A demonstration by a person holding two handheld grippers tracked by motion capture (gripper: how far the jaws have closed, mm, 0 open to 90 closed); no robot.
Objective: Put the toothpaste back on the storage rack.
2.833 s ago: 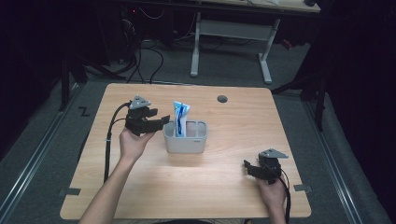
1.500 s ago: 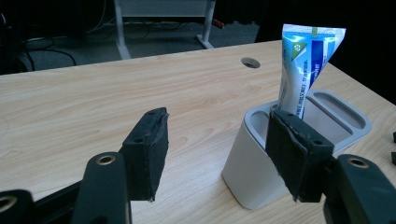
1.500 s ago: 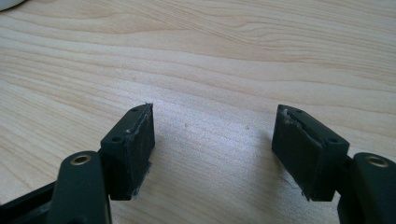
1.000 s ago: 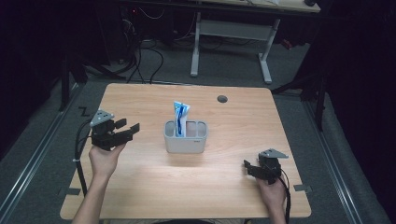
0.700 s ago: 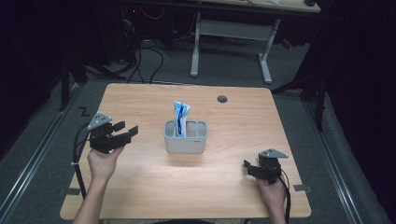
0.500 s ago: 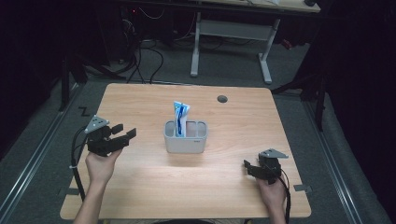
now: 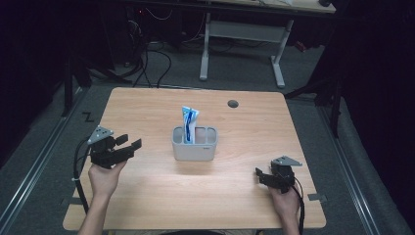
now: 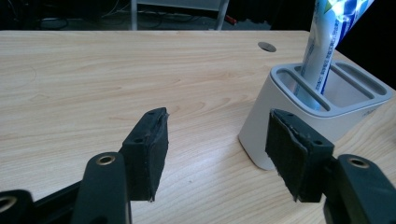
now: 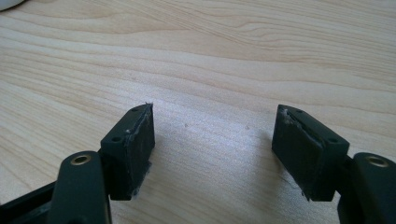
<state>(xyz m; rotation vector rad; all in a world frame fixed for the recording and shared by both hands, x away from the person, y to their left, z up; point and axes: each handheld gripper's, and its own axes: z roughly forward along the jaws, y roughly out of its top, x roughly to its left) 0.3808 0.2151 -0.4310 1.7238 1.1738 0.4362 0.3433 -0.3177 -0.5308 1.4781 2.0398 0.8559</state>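
No word, number or brand can be read anywhere. The blue-and-white tube [image 8: 327, 42] standing in the grey holder [image 8: 327, 116] near the middle of the worktop [image 7: 147, 196] carries printing along its side, perhaps small lettering, but it is too blurred and too small to make out in the left gripper view or from above. The holder's wall shows a faint mark at its right edge, also unreadable.

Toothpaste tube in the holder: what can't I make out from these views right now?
- Toothpaste tube: top cut off by the left gripper view's upper edge; lower end hidden inside the holder.
- Tube's print: too small in the high view, blurred in the left gripper view.
- Holder's far compartments: floors hidden by its walls.
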